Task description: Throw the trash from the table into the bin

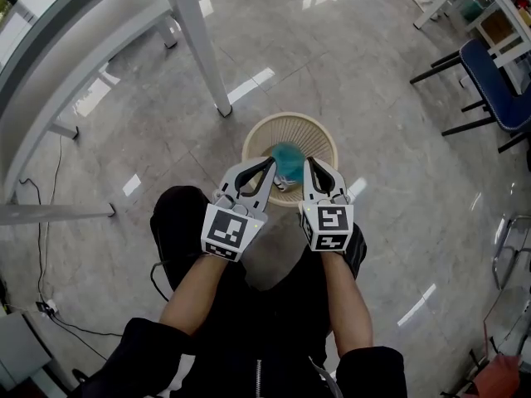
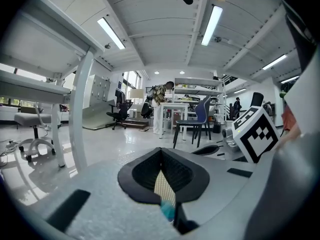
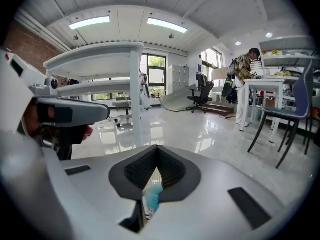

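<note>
Head view: left tool [image 1: 267,166] and right tool [image 1: 310,164] hang over the bin [image 1: 322,133], both pinched closed on nothing. Teal trash [image 1: 288,157] already lies inside it. Drop looks done to me, so next is probably swinging back to the tabletop [image 1: 75,31] for more.

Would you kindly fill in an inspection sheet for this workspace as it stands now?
Surface: glossy grey tiled floor; white table only at the upper left.
Job's things: round beige slatted bin on the floor, teal crumpled trash inside it.
Clutter: nothing seen.
Grippers: left gripper and right gripper both shut, empty, above the bin.
Cables: thin black cable on the floor at the left.
Surroundings: blue chair with black legs at the right; person standing in the distance.
</note>
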{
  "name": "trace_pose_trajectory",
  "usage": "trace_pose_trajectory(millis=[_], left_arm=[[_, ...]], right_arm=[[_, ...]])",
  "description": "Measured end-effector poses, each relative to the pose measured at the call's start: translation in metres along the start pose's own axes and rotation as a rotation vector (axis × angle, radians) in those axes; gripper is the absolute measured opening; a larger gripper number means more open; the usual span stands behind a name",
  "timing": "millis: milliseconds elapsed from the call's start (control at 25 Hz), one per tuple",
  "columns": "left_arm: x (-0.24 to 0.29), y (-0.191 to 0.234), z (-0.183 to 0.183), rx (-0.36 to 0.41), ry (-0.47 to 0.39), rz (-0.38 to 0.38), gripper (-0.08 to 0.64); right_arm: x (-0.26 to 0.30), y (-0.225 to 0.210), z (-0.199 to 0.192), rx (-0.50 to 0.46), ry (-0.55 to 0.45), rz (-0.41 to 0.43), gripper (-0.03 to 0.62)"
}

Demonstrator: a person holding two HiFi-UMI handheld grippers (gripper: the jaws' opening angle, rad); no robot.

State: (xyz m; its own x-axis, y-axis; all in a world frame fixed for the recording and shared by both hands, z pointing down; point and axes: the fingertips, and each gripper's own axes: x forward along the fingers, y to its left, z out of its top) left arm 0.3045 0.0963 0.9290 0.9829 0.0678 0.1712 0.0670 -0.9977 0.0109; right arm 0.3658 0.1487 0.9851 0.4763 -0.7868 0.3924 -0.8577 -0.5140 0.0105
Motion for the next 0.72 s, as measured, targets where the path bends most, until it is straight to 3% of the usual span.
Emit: trace_pose_trajectory(millis=[280,720], left_arm=[[-0.007,0.018,0.038,0.015,-0.009,0.004,0.005],[-0.033,0.026,0.175,-0.006,0.005,-0.014,0.005]], right_arm=[[-0.021,0.004,0.046,0.023,-0.042,0.009,0.009],[-0.075,0.021,0.180,-0.020,-0.033,0.007,0.009]])
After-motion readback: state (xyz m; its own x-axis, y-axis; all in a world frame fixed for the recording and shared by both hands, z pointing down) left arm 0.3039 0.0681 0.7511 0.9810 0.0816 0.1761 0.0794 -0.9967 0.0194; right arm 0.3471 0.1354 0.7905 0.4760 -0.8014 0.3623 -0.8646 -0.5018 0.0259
